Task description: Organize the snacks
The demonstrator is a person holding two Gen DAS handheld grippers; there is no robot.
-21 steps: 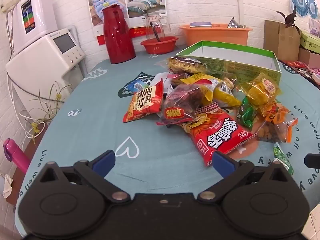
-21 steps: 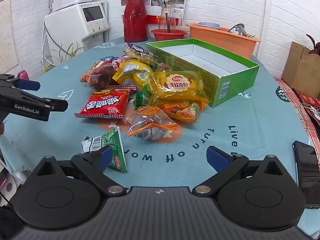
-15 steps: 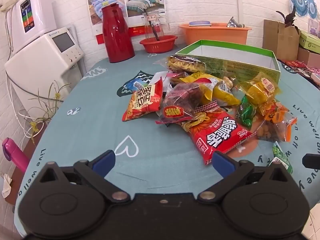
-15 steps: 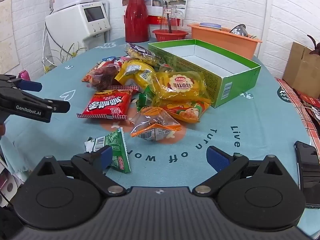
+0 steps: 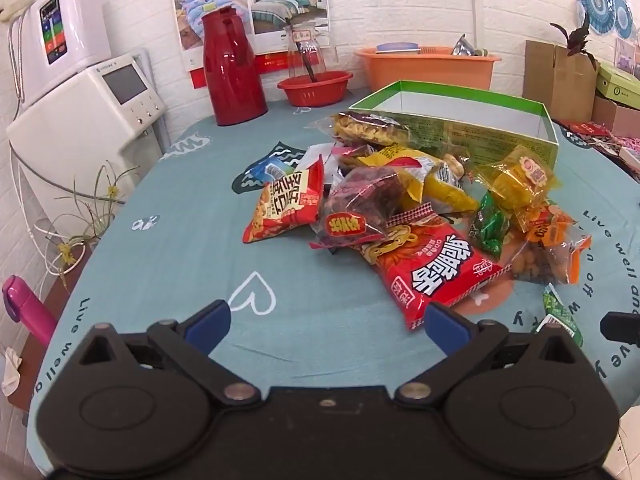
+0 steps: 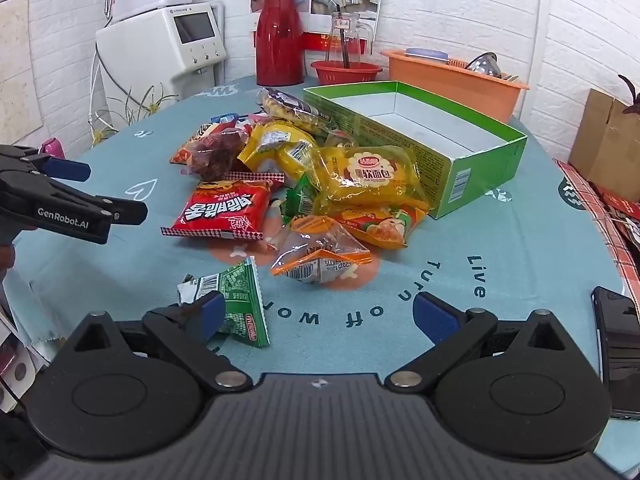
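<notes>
My 2 grippers, left (image 5: pixel 326 322) and right (image 6: pixel 320 312), gaped wide, empty. Snacks (image 6: pixel 304 184) lay mid-frame, box (image 6: pixel 448 140) upper right. I judged one packet at a time safest.

We count beside one green box (image 6: pixel 472 160): roughly eleven snack packets (image 6: pixel 360 176); behind box, one red jug (image 6: pixel 279 36), two basins (image 6: pixel 346 71).

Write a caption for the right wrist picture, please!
Open right gripper hovers before a snack pile beside an empty green box.
</notes>
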